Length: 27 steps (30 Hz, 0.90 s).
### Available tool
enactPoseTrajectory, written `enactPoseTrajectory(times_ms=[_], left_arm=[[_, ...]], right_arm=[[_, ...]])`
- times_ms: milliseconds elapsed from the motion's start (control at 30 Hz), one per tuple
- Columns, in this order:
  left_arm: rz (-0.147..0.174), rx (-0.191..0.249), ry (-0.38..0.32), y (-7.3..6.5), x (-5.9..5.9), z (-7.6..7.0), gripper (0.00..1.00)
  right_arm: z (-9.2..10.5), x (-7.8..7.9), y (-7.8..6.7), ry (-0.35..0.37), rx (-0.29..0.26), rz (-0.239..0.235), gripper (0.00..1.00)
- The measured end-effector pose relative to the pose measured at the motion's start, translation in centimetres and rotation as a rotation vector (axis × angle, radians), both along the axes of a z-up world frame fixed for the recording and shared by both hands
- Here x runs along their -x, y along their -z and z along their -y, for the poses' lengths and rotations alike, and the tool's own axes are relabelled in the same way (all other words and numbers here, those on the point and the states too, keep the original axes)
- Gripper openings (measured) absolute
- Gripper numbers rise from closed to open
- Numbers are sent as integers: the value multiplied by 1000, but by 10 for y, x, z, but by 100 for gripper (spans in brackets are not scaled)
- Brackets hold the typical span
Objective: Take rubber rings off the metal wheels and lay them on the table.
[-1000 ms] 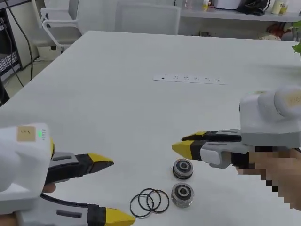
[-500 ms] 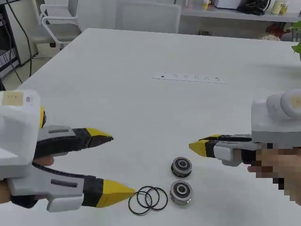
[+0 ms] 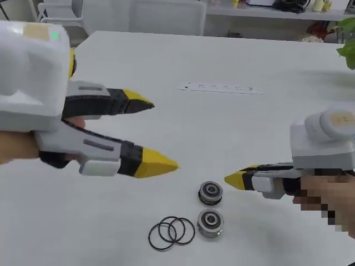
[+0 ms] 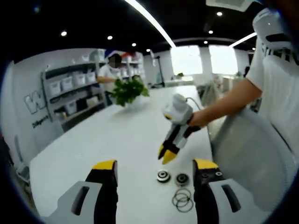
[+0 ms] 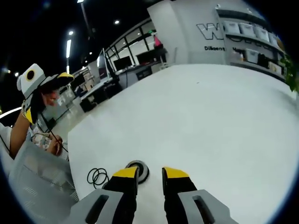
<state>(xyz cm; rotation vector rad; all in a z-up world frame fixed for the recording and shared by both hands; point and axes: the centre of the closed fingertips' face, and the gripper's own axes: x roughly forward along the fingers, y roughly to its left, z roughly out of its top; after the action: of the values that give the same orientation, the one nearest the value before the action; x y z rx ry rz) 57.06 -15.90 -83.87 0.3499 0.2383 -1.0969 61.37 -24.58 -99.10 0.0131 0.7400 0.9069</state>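
Note:
Two small metal wheels (image 3: pixel 211 192) (image 3: pixel 211 220) stand side by side on the white table (image 3: pixel 166 66). Three black rubber rings (image 3: pixel 171 231) lie overlapping just left of the nearer wheel. My left gripper (image 3: pixel 152 133) hovers wide open above the table, up and left of the wheels, holding nothing. My right gripper (image 3: pixel 236 177) sits low, just right of the farther wheel, its jaws only a narrow gap apart and empty. In the left gripper view the wheels (image 4: pixel 163 176) (image 4: pixel 181 178), the rings (image 4: pixel 182 199) and the right gripper (image 4: pixel 166 154) lie ahead. The right gripper view has a wheel (image 5: pixel 138 169) at its left jaw, with the rings (image 5: pixel 97 177) beyond.
A flat white power strip (image 3: pixel 219 87) lies mid-table beyond the wheels. Chairs (image 3: pixel 166 16) stand at the far edge. A green plant (image 4: pixel 131 91) sits at the table's end, and a person (image 4: pixel 112 70) stands by shelves behind it.
My left gripper has risen and swung in toward the table's middle, still open. My right gripper has drawn back slightly to the right of the wheels. Wheels and rings lie as before.

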Motion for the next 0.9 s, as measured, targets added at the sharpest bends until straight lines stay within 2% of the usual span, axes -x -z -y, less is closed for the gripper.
enactPoseTrajectory(times_ms=[133,233,367,467,567,667,700,733,767,800,833,867,900], left_arm=[[35,-1,47,-11,-12,22,65],[46,2,57,-14,-22,33,62],[43,37,51,-14,-40,47,59],[29,55,29,-2,-51,54,56],[-13,90,-6,23,-56,59,51],[-4,104,-43,42,-56,57,47],[-7,114,-60,53,-55,56,46],[-41,99,-65,63,-54,56,44],[-67,30,-20,79,-48,56,43],[-44,4,0,84,-47,56,42],[-42,2,-22,91,-50,56,40],[-60,-2,-29,97,-50,56,39],[-92,-9,-18,107,-47,57,38]], right_arm=[[0,2,2,-11,8,-10,18],[0,3,3,-13,1,-17,18],[0,4,4,-22,1,-20,19],[-1,6,5,-29,-3,-28,19],[-1,8,8,-42,8,-33,19],[-2,10,12,-57,14,-43,19],[-2,11,13,-62,16,-46,19],[-4,12,15,-74,23,-49,19],[-5,13,16,-83,30,-49,19],[-6,15,19,-93,37,-51,19],[-6,16,20,-100,41,-53,19],[-7,18,22,-107,47,-55,19],[-7,20,25,-121,62,-56,19]])
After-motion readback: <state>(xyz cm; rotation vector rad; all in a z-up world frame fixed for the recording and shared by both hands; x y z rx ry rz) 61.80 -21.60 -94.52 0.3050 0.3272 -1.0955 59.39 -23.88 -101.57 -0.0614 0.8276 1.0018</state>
